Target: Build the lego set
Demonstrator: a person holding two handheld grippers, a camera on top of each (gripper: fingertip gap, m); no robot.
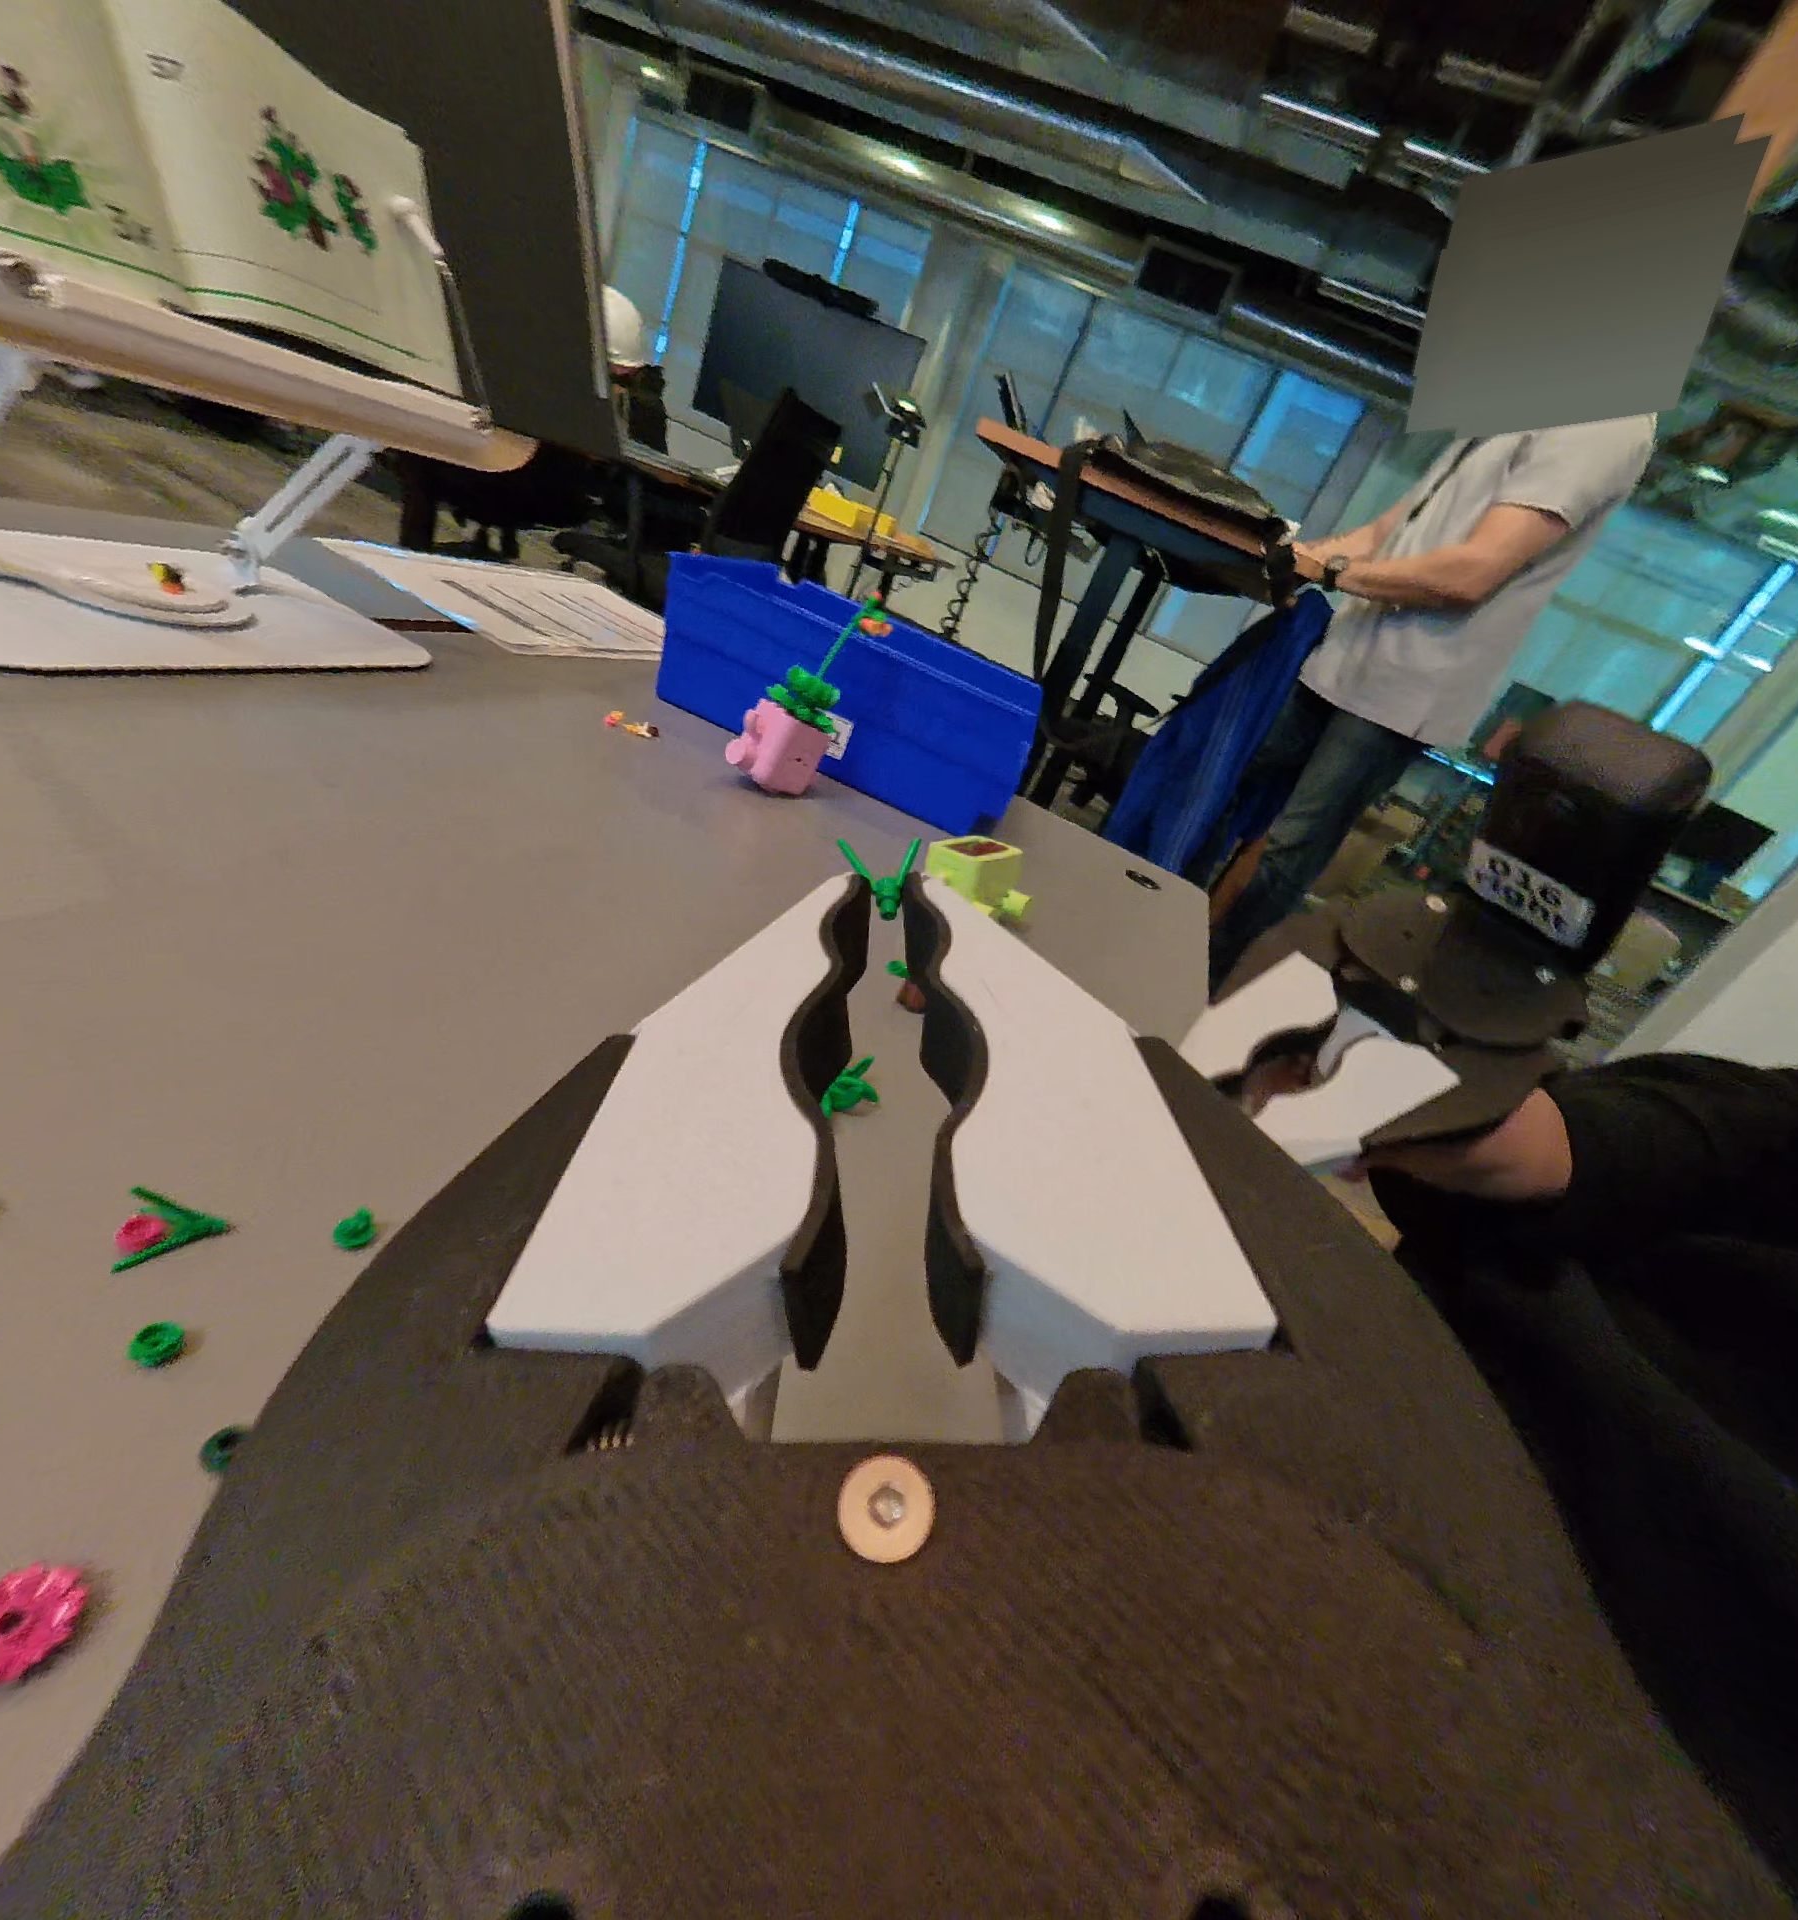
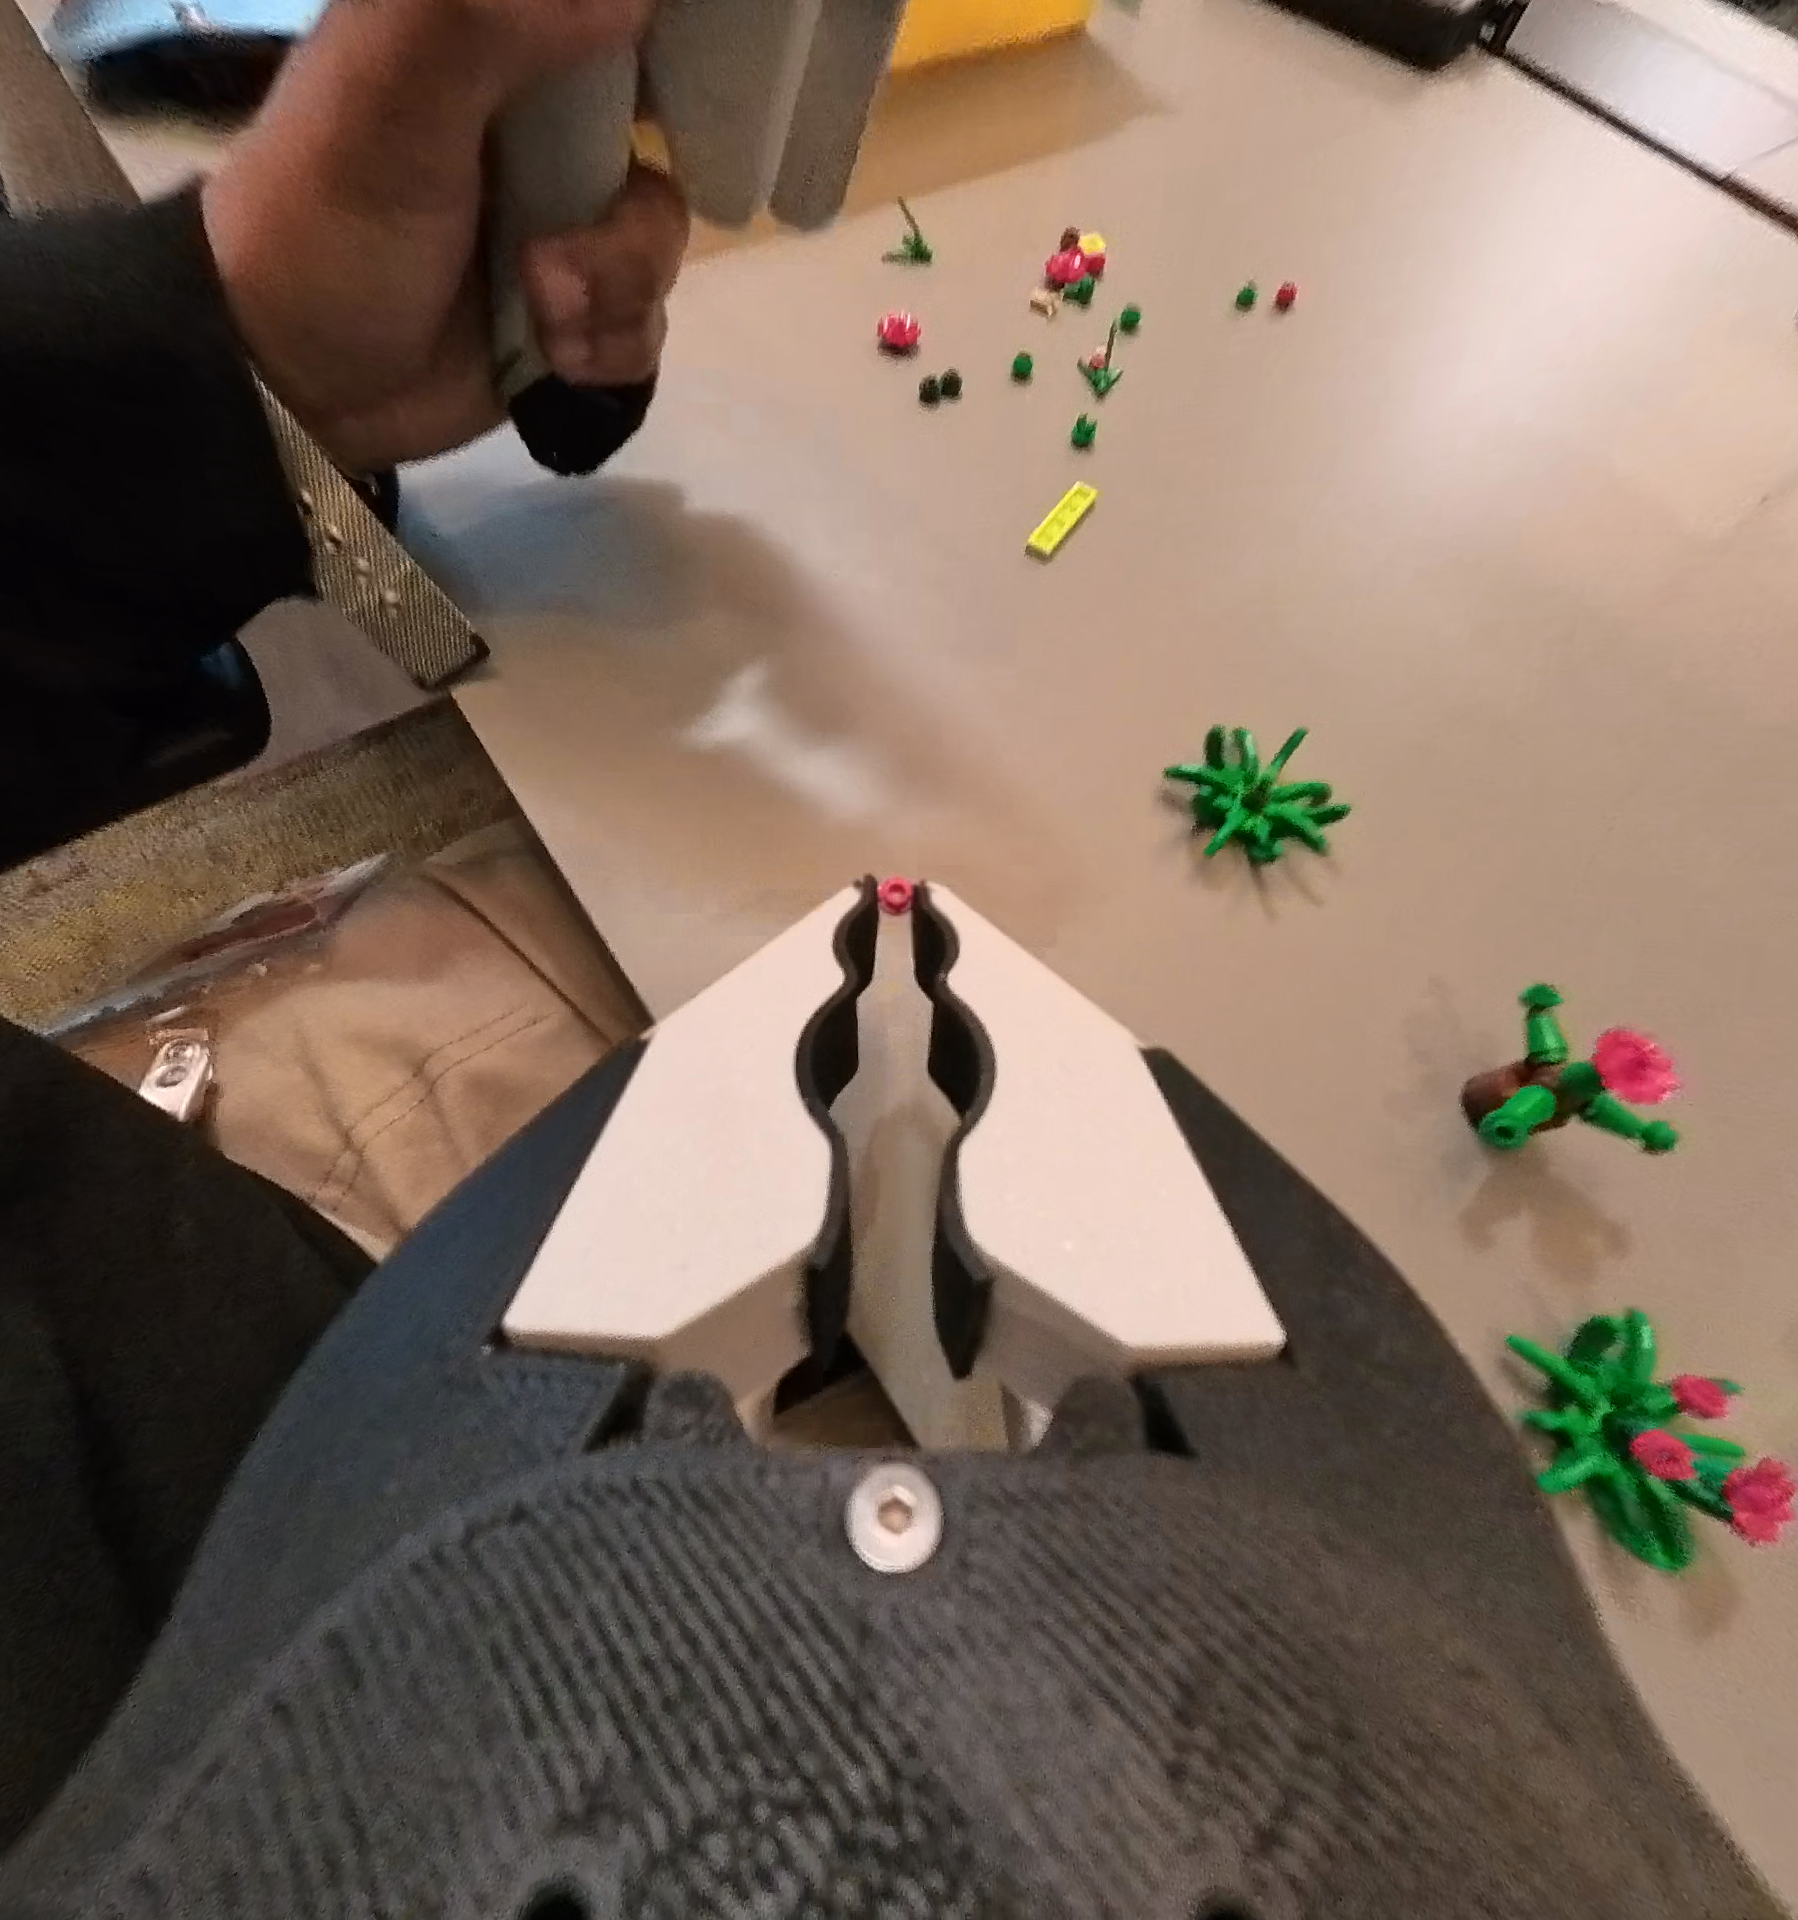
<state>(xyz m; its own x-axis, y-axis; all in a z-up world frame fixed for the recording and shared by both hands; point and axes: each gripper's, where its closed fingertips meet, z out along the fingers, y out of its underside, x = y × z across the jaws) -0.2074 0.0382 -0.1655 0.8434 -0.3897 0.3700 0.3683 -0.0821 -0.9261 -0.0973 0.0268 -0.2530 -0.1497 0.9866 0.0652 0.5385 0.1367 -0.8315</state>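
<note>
My left gripper [image 1: 884, 891] is shut on a small green stem piece [image 1: 882, 881] with two thin prongs, held above the grey table [image 1: 303, 935]. A lime green pot [image 1: 978, 871] stands just behind its tips, and a pink pot with a green plant [image 1: 786, 740] stands farther back. My right gripper [image 2: 895, 896] is shut on a tiny pink flower stud [image 2: 896, 894], held above the table near its front edge. The right gripper also shows at the right of the left wrist view [image 1: 1290, 1049]. Green leaf clusters [image 2: 1253, 795] and a leaf cluster with pink buds [image 2: 1653, 1439] lie to the right.
A blue bin [image 1: 853, 686] stands at the back of the table. An open instruction booklet on a white stand [image 1: 178, 208] is at the back left. Loose green and pink pieces [image 1: 162, 1231] lie left; a lime plate [image 2: 1061, 520] and small pieces [image 2: 1071, 281] lie farther off. A person [image 1: 1446, 582] stands behind. Spacing between my two grippers at the tips: around 15 cm.
</note>
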